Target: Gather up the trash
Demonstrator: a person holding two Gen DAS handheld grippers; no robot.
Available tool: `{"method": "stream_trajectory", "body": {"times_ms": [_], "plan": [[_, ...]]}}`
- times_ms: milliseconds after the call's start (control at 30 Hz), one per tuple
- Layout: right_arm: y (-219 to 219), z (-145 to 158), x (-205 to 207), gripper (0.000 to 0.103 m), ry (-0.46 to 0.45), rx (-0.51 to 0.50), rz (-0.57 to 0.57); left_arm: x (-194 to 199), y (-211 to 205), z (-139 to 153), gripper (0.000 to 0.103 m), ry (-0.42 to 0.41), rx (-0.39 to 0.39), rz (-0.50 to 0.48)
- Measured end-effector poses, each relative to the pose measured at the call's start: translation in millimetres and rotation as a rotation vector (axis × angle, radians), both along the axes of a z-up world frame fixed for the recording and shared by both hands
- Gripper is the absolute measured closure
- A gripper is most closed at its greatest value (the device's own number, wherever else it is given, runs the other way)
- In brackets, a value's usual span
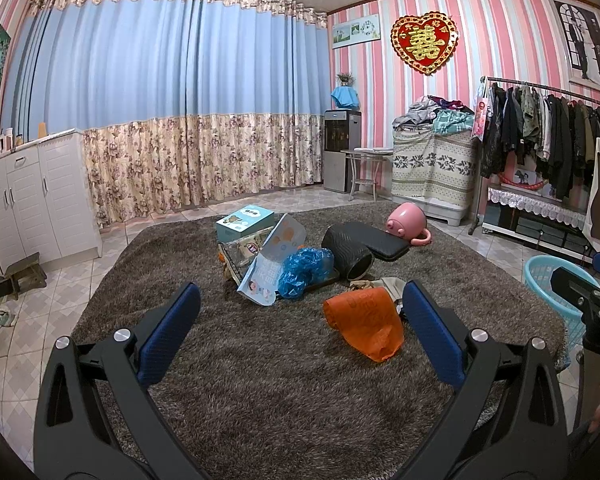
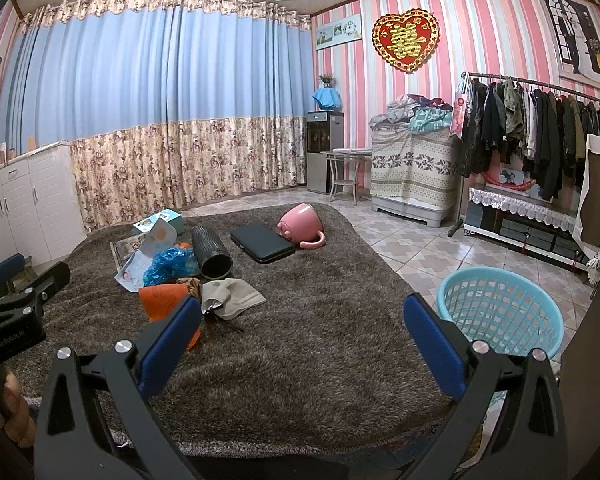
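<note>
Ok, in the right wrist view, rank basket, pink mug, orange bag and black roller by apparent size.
1. Basket, nearest, so boosted.
2. Pink mug and black roller look alike; unranked.
3. Orange bag, partly hidden by a finger, so unsure.

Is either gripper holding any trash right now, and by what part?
Nothing is held. The left gripper and right gripper are both open and empty above the rug; the orange bag lies untouched.
</note>
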State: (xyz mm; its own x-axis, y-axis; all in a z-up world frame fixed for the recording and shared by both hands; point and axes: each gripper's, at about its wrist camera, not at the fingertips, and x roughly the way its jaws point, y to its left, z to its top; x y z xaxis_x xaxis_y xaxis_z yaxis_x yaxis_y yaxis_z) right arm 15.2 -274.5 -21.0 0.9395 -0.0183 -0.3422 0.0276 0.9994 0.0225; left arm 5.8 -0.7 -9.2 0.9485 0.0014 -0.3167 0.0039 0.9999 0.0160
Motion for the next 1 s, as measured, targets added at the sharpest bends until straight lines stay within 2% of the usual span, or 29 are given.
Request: {"method": "stream_trajectory", "body": {"times_ms": [500, 833, 1000], "plan": [[0, 0, 0, 0.004, 0.0, 0.0, 0.0, 0, 0, 0, 0.005, 0.003, 0.001, -0.001], [1, 0, 0, 0.004, 0.002, 0.001, -0.001, 16, 8, -19, 0.005, 0.01, -0.001, 0.0], [0, 0, 1, 0.004, 0.003, 0.0, -0.001, 16, 9, -20, 0.005, 0.013, 0.001, 0.001]]}}
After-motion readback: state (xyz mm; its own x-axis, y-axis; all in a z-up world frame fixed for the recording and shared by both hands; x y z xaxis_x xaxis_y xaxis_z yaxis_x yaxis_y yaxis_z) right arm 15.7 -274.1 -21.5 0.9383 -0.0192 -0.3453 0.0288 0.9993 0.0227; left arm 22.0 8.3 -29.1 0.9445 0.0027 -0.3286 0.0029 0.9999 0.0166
